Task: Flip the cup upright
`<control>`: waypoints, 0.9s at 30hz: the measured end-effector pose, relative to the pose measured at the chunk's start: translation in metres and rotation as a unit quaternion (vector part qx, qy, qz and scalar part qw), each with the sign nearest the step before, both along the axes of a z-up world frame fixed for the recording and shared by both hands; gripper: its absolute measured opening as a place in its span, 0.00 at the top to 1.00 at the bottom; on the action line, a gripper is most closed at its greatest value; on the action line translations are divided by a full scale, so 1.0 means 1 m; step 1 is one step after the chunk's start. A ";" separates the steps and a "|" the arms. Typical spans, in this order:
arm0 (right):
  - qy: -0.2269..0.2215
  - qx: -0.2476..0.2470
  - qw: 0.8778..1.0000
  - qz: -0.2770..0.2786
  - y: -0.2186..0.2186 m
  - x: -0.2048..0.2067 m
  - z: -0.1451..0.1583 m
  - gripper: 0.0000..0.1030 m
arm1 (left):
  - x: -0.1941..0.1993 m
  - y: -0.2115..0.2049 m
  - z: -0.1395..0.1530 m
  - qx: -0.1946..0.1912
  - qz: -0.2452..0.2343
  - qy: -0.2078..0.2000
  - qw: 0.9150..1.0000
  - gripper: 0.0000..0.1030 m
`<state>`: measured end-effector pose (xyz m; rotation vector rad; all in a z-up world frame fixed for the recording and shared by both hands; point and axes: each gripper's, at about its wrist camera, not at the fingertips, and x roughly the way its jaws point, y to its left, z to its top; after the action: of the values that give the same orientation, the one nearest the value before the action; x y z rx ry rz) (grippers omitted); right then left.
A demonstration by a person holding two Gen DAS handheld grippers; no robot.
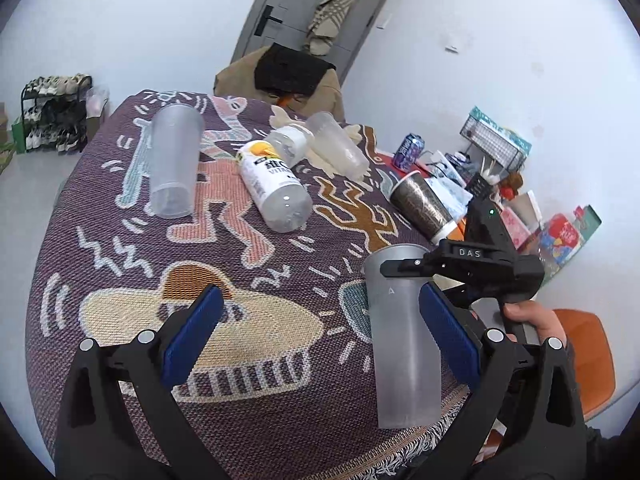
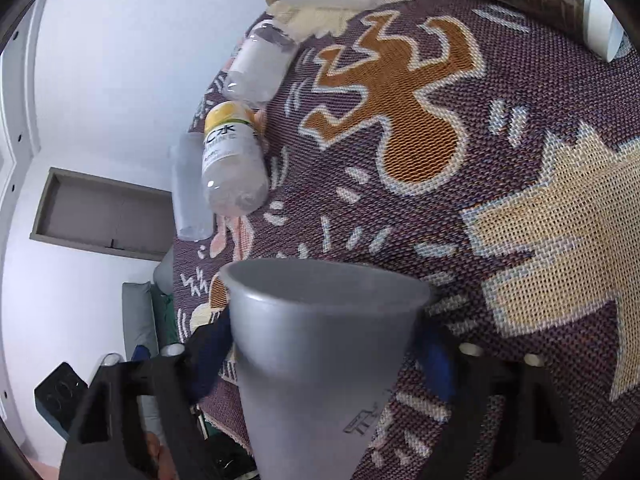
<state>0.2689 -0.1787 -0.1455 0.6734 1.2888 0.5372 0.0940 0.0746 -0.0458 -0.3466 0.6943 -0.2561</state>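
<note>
We are holding the frosted grey cup (image 2: 320, 352) in our right gripper (image 2: 324, 356), its blue pads (image 2: 436, 364) pressing on both sides of the wall partway down from the flared rim. In the left wrist view the same cup (image 1: 400, 332) is standing mouth-up (slightly tilted) over the near edge of the patterned woven cloth (image 1: 248, 280); whether its base is touching the cloth we cannot tell. Our left gripper (image 1: 320, 340) is hovering with its jaws spread wide, gripping nothing, though its right pad (image 1: 448, 332) is sitting just beside the cup.

Farther across the cloth, a clear tumbler (image 1: 174, 160) is lying on its side, a white-labelled bottle (image 1: 274, 186) is lying near it, another clear bottle (image 1: 286, 145) and a stack of clear cups (image 1: 338, 144) are resting beyond, and a dark patterned cup (image 1: 424, 206) is lying toward the right. A purple can (image 1: 408, 151) and scattered packages are sitting by the white wall, with a shoe rack (image 1: 54, 114) and a grey door (image 1: 316, 8) in the room behind
</note>
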 end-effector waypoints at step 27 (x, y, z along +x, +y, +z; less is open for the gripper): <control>-0.469 -0.256 0.844 -0.036 0.038 -0.118 0.158 0.27 | -0.029 0.010 0.017 0.017 0.029 -0.050 0.998 0.05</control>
<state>0.1512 -0.1409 0.0124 -0.0388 0.4198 0.3506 0.0653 0.0847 -0.0291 -0.3194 0.5886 -0.2050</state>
